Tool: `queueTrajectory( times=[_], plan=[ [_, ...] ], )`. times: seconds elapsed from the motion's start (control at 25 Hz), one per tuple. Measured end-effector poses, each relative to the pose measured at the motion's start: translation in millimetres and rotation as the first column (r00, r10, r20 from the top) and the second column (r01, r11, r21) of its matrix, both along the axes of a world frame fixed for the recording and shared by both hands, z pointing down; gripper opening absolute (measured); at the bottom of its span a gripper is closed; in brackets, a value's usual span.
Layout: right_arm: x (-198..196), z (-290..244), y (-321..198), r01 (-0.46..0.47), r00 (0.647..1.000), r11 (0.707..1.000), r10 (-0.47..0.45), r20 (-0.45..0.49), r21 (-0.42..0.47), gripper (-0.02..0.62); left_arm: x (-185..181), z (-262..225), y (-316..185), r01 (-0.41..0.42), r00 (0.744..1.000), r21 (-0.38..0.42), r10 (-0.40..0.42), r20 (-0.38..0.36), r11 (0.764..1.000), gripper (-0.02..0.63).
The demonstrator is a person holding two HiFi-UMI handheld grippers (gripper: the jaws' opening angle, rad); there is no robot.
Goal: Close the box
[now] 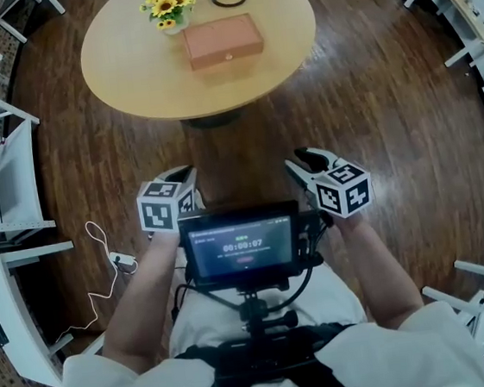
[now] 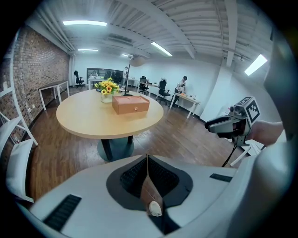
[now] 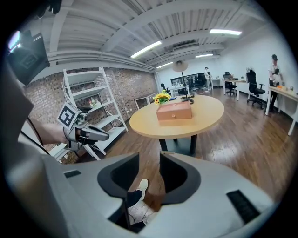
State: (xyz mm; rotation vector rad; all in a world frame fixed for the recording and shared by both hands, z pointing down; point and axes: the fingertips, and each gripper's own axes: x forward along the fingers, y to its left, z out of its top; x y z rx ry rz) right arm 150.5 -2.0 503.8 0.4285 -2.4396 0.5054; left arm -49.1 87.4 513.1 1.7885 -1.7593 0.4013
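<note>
While box (image 1: 223, 39) lies crosswise on table (image 1: 137, 74), clasp (image 1: 228, 56) toward person (image 1: 381, 272), left tongs (image 1: 184, 171) together, right tongs (image 1: 299, 155) apart.

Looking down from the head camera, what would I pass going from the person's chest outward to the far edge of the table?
screen → left gripper and right gripper, side by side → near edge of the round table → box → black loop

head: steep down | tool views: forward, low | shared: table (image 1: 132, 71) with box (image 1: 223, 40), distant
</note>
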Motion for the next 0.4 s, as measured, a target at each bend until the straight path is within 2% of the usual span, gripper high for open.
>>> queueTrajectory(
  times=[0.4],
  plan=[
    [0.7, 5.2, -1.2, 0.018, 1.0, 1.0, -0.018, -0.009, -0.009, 0.146, -0.7, 7.0, 9.7, 0.017, 1.0, -0.019, -0.017, 0.006, 1.0, 0.0]
  ],
)
